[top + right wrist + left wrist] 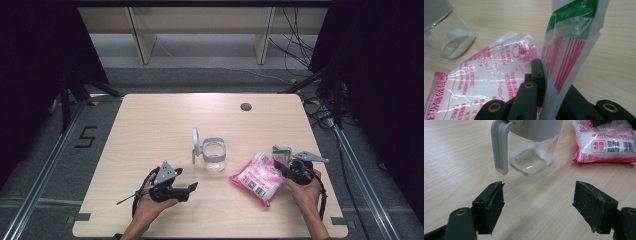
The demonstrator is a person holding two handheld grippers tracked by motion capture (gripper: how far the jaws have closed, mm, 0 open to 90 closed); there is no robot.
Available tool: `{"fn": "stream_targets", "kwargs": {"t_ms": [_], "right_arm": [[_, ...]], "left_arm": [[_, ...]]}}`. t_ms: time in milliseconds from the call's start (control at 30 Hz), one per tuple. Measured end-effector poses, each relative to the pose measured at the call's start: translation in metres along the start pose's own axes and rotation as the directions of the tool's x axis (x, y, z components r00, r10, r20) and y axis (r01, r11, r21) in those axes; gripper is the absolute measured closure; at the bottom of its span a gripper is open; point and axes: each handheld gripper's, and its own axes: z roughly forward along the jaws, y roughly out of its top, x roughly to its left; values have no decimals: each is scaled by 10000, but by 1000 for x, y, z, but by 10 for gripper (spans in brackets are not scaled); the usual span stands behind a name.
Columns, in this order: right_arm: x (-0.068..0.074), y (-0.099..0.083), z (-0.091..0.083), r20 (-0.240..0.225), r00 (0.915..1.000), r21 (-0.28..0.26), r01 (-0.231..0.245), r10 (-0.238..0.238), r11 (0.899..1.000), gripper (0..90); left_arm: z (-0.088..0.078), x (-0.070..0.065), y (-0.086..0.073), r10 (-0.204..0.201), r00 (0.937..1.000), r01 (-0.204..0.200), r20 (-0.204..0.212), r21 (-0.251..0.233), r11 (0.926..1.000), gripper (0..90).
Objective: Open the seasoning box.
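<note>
Tabletop point(150, 130): bag point(499, 82) edge within right tool point(544, 82)

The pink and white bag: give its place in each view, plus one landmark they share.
High view: the pink and white bag lies right of centre, at the right gripper.
Left gripper view: top right corner.
Right gripper view: lower left to centre, its edge pinched.
Shared landmark: the glass jar.
</note>
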Motion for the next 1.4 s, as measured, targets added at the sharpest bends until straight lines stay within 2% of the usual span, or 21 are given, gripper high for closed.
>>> {"fn": "stream_targets", "kwargs": {"t_ms": [100,167,300,367,433,467,500,567,600,733,833,933,967,1067,1100,1133,1200,1267,1300,1367,1400], "right_arm": [[2,4,-4,-23,9997,-323,226,-227,9992,900],[5,6,-7,-90,9998,-187,176,-178,9997,900],[17,16,-18,-305,9974,-806,624,-650,9948,900],[22,18,-20,-487,9971,-1013,537,-589,9934,900],[28,21,-27,-543,9964,-1120,592,-656,9919,900],[33,21,-30,-579,9976,-1133,322,-389,9930,900],[36,24,-33,-621,9918,-1503,1014,-1117,9834,900],[40,24,-34,-720,9912,-1719,974,-1112,9803,900],[48,28,-39,-683,9862,-1916,1356,-1510,9721,900],[58,32,-45,-843,9864,-1986,1224,-1414,9724,900],[65,36,-47,-939,9776,-2121,1652,-1883,9632,900],[76,40,-50,-1170,9735,-2236,1669,-1965,9603,900],[78,41,-50,-1076,9674,-2512,1968,-2294,9477,900],[86,46,-53,-1192,9592,-2599,2191,-2564,9405,900],[85,48,-53,-1077,9496,-2703,2570,-2944,9278,900],[90,50,-55,-1021,9458,-2574,2743,-3084,9266,900],[94,52,-56,-1126,9474,-2478,2653,-2997,9318,900],[96,54,-55,-1249,9495,-2540,2497,-2878,9344,900],[97,55,-55,-1183,9482,-2547,2580,-2949,9320,900],[96,57,-56,-1052,9438,-2534,2791,-3132,9262,900],[97,58,-56,-1149,9474,-2457,2643,-2987,9326,900]], "left_arm": [[0,1,-1,293,9995,-293,87,38,9996,237],[1,0,-1,8,10000,-8,46,-2,10000,237],[0,1,-1,312,9995,-312,5,128,9994,237],[2,-1,-1,-15,9999,15,122,25,10000,237],[3,-3,-2,-21,9999,21,128,15,10000,237],[3,-3,-3,26,9999,-27,120,113,9999,237],[2,-4,-2,102,9999,-103,106,127,9999,237],[2,-7,-1,171,9998,-172,78,186,9997,237],[3,-11,0,216,9993,-218,294,64,9997,237],[4,-18,1,456,9984,-461,348,127,9989,236],[9,-20,0,630,9971,-646,435,361,9973,236],[13,-25,-1,616,9969,-635,498,372,9973,236],[15,-27,-1,501,9967,-516,635,234,9984,236],[20,-32,-1,712,9952,-740,671,401,9965,237],[24,-37,-1,633,9950,-665,779,393,9970,238],[26,-40,0,604,9942,-642,893,401,9971,238],[31,-48,1,510,9903,-557,1290,333,9979,239],[37,-59,3,652,9904,-674,1218,142,9976,246],[42,-64,8,1020,9882,-1063,1141,326,9938,246],[46,-69,10,845,9878,-872,1305,150,9961,246],[50,-71,12,877,9880,-915,1272,243,9955,246]]}}
